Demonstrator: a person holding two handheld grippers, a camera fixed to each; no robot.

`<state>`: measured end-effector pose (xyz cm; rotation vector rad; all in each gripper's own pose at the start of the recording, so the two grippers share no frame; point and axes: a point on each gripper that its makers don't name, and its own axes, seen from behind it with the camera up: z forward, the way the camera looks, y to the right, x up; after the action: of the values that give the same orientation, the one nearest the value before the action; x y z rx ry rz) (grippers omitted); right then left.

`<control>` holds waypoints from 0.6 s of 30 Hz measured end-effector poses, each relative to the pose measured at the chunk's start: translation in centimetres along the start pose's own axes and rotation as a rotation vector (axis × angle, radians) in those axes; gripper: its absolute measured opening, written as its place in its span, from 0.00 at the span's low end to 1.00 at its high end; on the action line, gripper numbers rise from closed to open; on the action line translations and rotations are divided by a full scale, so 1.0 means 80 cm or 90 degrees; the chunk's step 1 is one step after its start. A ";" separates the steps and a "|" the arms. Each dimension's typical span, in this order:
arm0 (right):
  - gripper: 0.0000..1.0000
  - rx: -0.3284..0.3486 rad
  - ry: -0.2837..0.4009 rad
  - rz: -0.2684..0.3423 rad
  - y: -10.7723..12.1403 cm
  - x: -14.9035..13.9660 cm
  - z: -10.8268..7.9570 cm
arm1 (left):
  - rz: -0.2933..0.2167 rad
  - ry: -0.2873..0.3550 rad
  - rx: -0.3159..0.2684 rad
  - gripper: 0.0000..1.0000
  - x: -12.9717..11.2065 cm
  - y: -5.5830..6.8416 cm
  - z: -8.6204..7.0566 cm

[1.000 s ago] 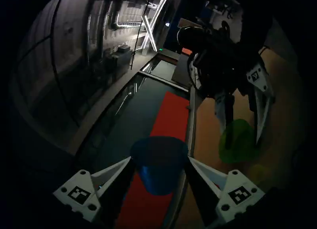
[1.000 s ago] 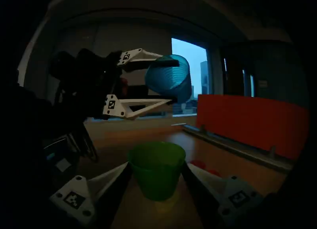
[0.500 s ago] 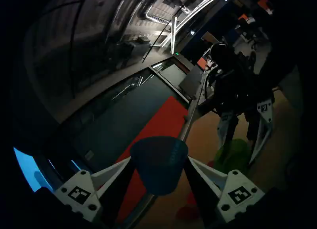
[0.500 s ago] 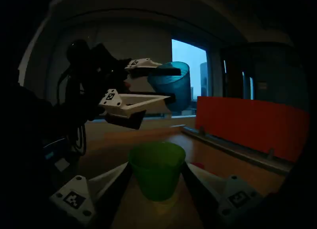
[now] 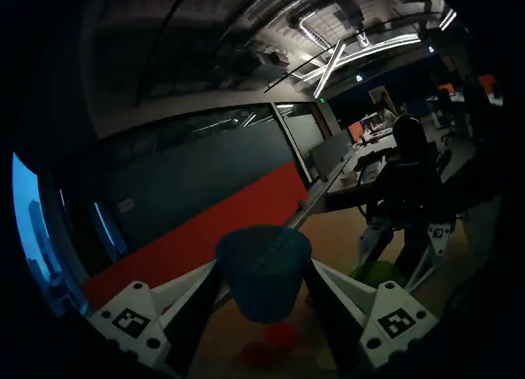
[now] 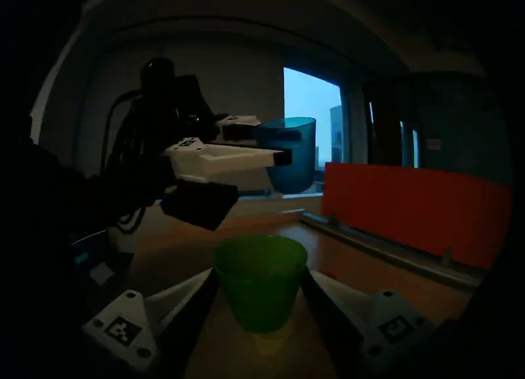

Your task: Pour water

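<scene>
My left gripper [image 5: 264, 284] is shut on a blue cup [image 5: 264, 269], which now stands upright between its fingers. In the right gripper view that blue cup [image 6: 286, 153] hangs upright in the air above and behind the green cup, held by the left gripper [image 6: 279, 149]. My right gripper [image 6: 261, 290] is shut on a green cup [image 6: 261, 279] just above the wooden table [image 6: 341, 254]. In the left gripper view the green cup [image 5: 377, 272] sits low at the right between the right gripper's fingers [image 5: 434, 251]. The room is dim.
A red panel [image 6: 420, 208] with dark glass above runs along the table's far side, on a metal rail [image 6: 387, 251]. A bright window [image 6: 305, 130] lies behind the blue cup. Small red things [image 5: 279, 333] lie on the table under the blue cup.
The blue cup has swung back from lying tilted over the green cup to upright, and has moved a little away from it. The green cup has stayed in place.
</scene>
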<state>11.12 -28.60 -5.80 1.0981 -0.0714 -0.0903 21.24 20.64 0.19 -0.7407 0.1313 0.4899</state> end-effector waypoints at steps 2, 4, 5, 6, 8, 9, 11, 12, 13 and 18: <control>0.98 -0.001 0.000 -0.001 0.001 0.000 0.000 | -0.022 0.003 0.000 0.83 0.001 -0.001 -0.001; 0.98 -0.003 0.000 0.000 0.001 0.000 -0.001 | -0.039 0.004 0.002 0.83 0.000 -0.004 -0.001; 0.98 -0.004 0.000 0.000 0.001 0.001 -0.001 | -0.047 0.004 0.004 0.83 -0.001 -0.005 -0.001; 0.98 -0.004 0.001 0.000 0.001 0.001 -0.001 | -0.055 0.003 0.004 0.83 -0.002 -0.005 -0.001; 0.98 -0.006 0.003 -0.001 0.001 0.003 -0.001 | -0.068 0.000 0.003 0.84 -0.004 -0.006 -0.001; 0.98 -0.006 0.004 -0.001 0.001 0.004 -0.001 | -0.077 0.000 0.002 0.84 -0.005 -0.005 -0.001; 0.98 -0.008 0.007 -0.001 0.001 0.005 -0.001 | -0.092 -0.001 0.000 0.84 -0.007 -0.004 -0.001; 0.98 -0.008 0.008 -0.001 0.002 0.006 -0.001 | -0.104 -0.002 -0.001 0.83 -0.008 -0.004 -0.001; 0.98 -0.009 0.008 -0.001 0.002 0.006 -0.001 | -0.116 -0.003 -0.001 0.83 -0.009 -0.004 0.000; 0.98 -0.012 0.010 -0.001 0.003 0.009 -0.002 | -0.188 -0.012 -0.004 0.83 -0.015 -0.005 0.005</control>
<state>11.87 -28.40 -5.62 1.0798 -0.0553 -0.0843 20.39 20.18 1.07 -0.7459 0.0013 0.2159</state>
